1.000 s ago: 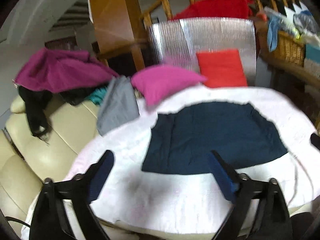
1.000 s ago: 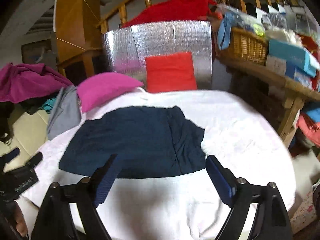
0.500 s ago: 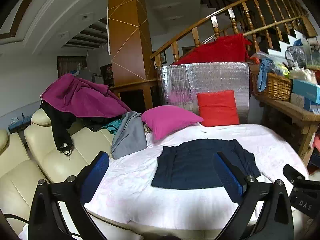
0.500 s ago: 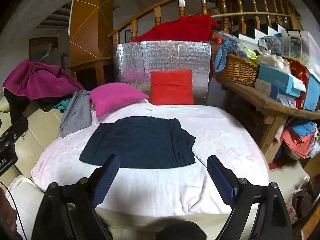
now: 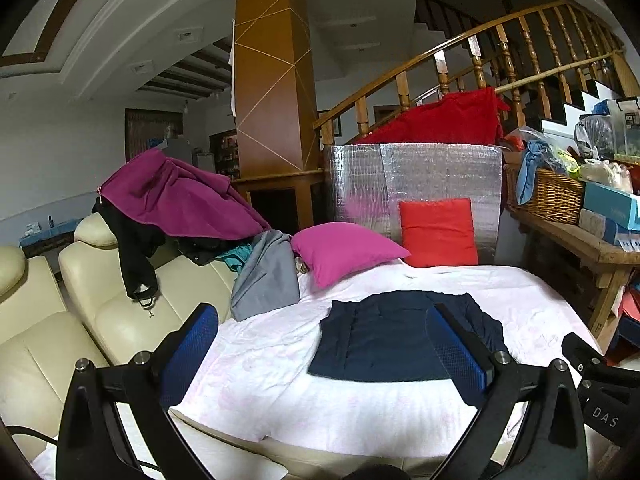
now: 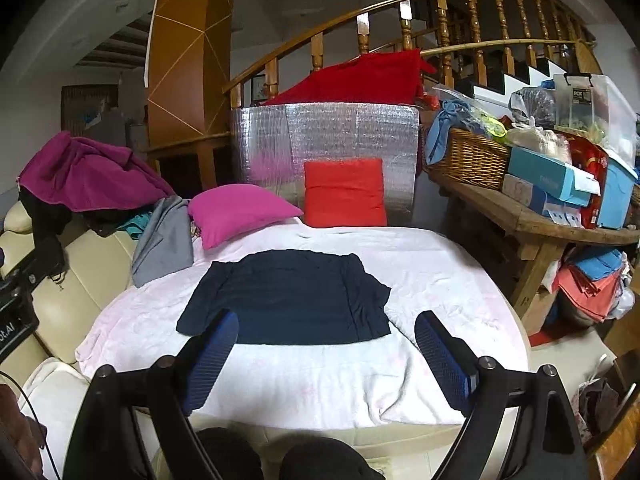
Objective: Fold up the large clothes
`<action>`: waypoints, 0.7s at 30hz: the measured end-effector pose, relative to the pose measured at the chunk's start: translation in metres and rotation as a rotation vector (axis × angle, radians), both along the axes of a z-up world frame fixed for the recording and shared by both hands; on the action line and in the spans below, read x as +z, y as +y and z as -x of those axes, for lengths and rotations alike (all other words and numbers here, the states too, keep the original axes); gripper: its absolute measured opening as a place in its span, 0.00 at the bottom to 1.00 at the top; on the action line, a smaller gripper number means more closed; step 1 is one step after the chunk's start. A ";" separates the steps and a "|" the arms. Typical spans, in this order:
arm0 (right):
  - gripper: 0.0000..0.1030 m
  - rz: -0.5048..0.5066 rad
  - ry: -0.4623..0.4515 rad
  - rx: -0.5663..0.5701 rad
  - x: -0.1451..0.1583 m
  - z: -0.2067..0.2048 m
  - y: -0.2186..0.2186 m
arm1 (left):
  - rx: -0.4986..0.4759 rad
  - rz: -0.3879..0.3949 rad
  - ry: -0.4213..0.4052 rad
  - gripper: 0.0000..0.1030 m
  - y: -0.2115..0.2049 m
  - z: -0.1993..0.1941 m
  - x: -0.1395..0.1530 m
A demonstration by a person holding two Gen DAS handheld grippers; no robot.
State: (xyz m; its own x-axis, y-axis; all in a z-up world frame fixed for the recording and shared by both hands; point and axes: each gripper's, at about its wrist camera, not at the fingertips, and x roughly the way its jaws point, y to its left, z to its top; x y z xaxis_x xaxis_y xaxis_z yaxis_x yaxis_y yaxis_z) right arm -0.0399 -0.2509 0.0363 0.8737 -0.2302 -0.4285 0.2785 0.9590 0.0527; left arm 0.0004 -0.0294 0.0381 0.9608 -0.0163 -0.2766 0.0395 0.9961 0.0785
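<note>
Where the view begins, nearest, left gripper point(image 5: 322, 334) with blue-padded fingers point(image 5: 188, 350) spread wide, nothing between them. Likewise right gripper point(image 6: 326, 344), fingers point(image 6: 440, 354) spread apart and empty, above the near edge of a pale pink blanket point(image 6: 432, 276). Beyond both, lying flat in the middle of that blanket, a folded dark navy garment point(image 6: 292, 296), touched by neither gripper. Farther back, a grey cloth point(image 6: 166, 236), a magenta cushion point(image 6: 240, 210) and a red cushion point(image 6: 344, 192) against a silver foil panel point(image 6: 332, 132). At left, a cream sofa point(image 5: 44, 312) with a purple garment point(image 5: 176, 196). At right, a wooden bench point(image 6: 536, 220) with a wicker basket point(image 6: 472, 158).
</note>
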 end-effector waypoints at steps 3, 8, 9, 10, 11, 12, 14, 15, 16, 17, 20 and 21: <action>0.89 -0.005 -0.002 -0.001 0.003 0.002 0.002 | 0.002 0.003 -0.005 1.00 0.001 0.002 0.001; 0.89 -0.013 -0.003 -0.003 0.005 0.002 0.005 | 0.005 0.001 -0.015 1.00 0.005 0.007 0.003; 0.89 -0.012 -0.002 -0.002 0.005 0.002 0.006 | 0.004 0.002 -0.017 1.00 0.007 0.007 0.003; 0.89 -0.011 0.000 -0.003 0.006 0.002 0.008 | 0.004 0.003 -0.018 1.00 0.007 0.008 0.003; 0.89 -0.013 0.001 -0.002 0.006 0.001 0.010 | 0.006 0.004 -0.020 1.00 0.008 0.008 0.004; 0.89 -0.016 0.003 0.000 0.006 0.001 0.011 | 0.008 0.006 -0.024 1.00 0.009 0.009 0.004; 0.90 -0.024 -0.002 -0.001 0.008 0.001 0.011 | 0.006 0.006 -0.030 1.00 0.011 0.010 0.006; 0.89 -0.030 -0.008 -0.003 0.009 0.002 0.011 | 0.006 0.007 -0.033 1.00 0.013 0.011 0.007; 0.89 -0.034 -0.014 -0.005 0.010 0.002 0.011 | 0.006 0.008 -0.037 1.00 0.014 0.011 0.008; 0.89 -0.038 -0.020 -0.004 0.011 0.002 0.012 | 0.007 0.008 -0.040 1.00 0.015 0.011 0.009; 0.90 -0.067 -0.068 -0.010 0.017 0.004 0.013 | 0.007 0.009 -0.050 1.00 0.019 0.009 0.013; 0.90 -0.075 -0.083 -0.014 0.019 0.004 0.013 | 0.010 0.012 -0.052 1.00 0.020 0.009 0.015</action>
State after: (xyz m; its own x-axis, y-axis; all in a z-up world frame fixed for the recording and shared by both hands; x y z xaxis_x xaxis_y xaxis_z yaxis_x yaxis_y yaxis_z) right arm -0.0441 -0.2377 0.0550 0.9038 -0.2127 -0.3713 0.2836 0.9475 0.1474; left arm -0.0085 -0.0093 0.0528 0.9741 -0.0098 -0.2257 0.0260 0.9973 0.0686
